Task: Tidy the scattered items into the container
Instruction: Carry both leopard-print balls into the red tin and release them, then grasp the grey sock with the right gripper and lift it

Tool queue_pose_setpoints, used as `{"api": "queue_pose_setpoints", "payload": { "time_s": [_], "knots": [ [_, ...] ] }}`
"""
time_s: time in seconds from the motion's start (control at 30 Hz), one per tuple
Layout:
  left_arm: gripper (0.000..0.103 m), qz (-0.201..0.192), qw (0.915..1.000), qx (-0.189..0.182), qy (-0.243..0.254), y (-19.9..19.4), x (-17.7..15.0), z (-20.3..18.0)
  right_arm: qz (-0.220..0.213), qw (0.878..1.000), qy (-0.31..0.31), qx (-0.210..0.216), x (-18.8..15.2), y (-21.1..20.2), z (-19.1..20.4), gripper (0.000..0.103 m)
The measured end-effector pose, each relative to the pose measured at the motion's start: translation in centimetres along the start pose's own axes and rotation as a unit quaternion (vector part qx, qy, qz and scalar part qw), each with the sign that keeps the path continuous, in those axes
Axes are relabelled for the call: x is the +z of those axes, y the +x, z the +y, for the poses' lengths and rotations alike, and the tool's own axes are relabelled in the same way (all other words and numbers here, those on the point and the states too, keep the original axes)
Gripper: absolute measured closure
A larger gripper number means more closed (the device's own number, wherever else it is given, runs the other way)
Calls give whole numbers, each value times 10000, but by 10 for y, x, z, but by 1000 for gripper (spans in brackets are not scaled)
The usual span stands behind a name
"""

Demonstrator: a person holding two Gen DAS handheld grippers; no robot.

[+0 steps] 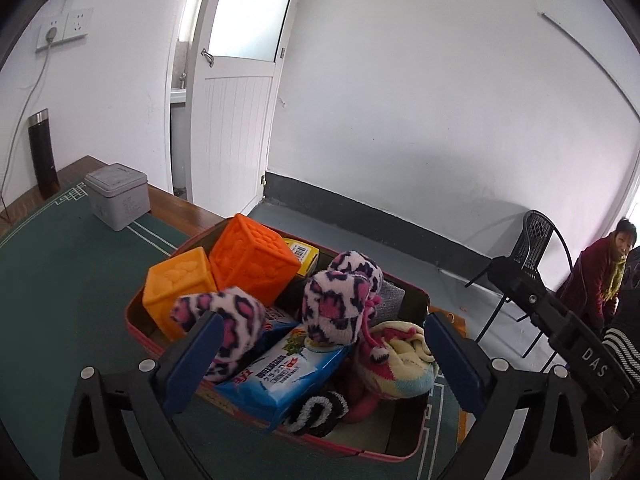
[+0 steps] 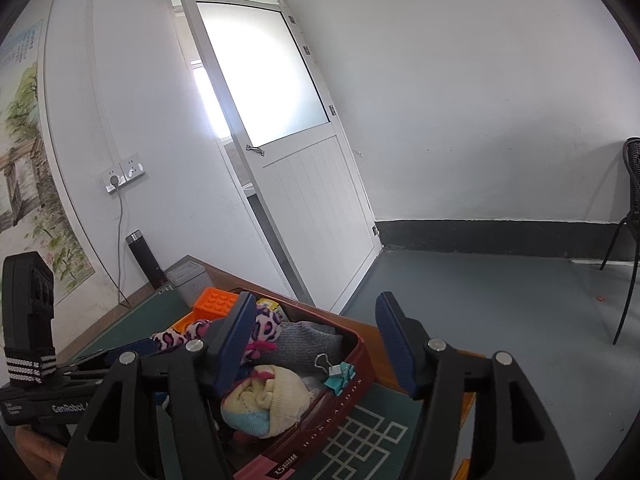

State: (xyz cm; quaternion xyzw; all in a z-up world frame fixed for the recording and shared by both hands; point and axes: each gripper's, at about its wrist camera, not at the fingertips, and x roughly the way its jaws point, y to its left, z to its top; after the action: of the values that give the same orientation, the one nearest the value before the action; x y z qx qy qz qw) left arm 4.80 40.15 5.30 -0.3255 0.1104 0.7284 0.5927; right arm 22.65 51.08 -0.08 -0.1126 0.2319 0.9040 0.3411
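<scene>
Green mat (image 1: 60, 280) bears full tin (image 1: 138, 322) under both spread grippers.

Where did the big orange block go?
In the left wrist view, the big orange block sits at the red tin's far left, beside the smaller orange block.

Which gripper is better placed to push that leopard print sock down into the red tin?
Left. The left gripper is open with the leopard sock between its fingers above the red tin; the right gripper straddles the tin's far corner.
</scene>
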Motion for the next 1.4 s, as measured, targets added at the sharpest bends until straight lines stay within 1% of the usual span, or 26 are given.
{"api": "queue_pose_setpoints", "payload": {
  "time_s": [0.13, 0.23, 0.33, 0.47, 0.6, 0.67, 0.73, 0.87, 0.93, 1.0, 1.13, 1.23, 1.3, 1.4],
  "knots": [
    [1, -146, 9998, 74, -141, -21, -1, 16, 54, 9999, -55, 69, -5, 1, 13, 37],
    [1, -287, 9989, 256, -261, -39, -6, 33, 102, 9998, -63, 147, -5, 2, 24, 37],
    [1, -428, 9972, 440, -424, -56, -8, 52, 89, 9993, -152, 335, -5, 1, 46, 37],
    [1, -544, 9928, 793, -707, -79, -9, 84, 101, 9964, -312, 780, -4, 3, 90, 35],
    [1, -723, 9842, 1209, -1068, -113, -22, 119, 103, 9912, -460, 1235, -9, 11, 139, 31],
    [1, -827, 9769, 1509, -1266, -129, -28, 143, 172, 9877, -530, 1463, -13, 20, 166, 31],
    [1, -953, 9668, 1849, -1486, -148, -33, 170, 260, 9834, -601, 1690, -16, 29, 194, 31],
    [1, -1229, 9404, 2452, -2009, -187, -40, 223, 359, 9750, -755, 2060, -21, 45, 251, 31],
    [1, -1362, 9269, 2722, -2197, -203, -44, 245, 374, 9722, -790, 2174, -25, 54, 276, 31],
    [1, -1430, 9171, 2885, -2352, -213, -49, 264, 406, 9697, -815, 2265, -31, 65, 302, 31],
    [1, -1336, 9028, 3157, -2596, -215, -59, 290, 646, 9655, -840, 2377, -45, 89, 343, 31],
    [1, -1202, 8921, 3437, -2675, -213, -67, 302, 824, 9621, -881, 2446, -62, 104, 363, 31],
    [1, -1144, 8882, 3569, -2659, -212, -72, 306, 997, 9584, -907, 2516, -74, 113, 371, 31],
    [1, -1072, 8843, 3605, -2767, -209, -77, 316, 1226, 9527, -1129, 2540, -92, 125, 382, 31]
  ]
}}
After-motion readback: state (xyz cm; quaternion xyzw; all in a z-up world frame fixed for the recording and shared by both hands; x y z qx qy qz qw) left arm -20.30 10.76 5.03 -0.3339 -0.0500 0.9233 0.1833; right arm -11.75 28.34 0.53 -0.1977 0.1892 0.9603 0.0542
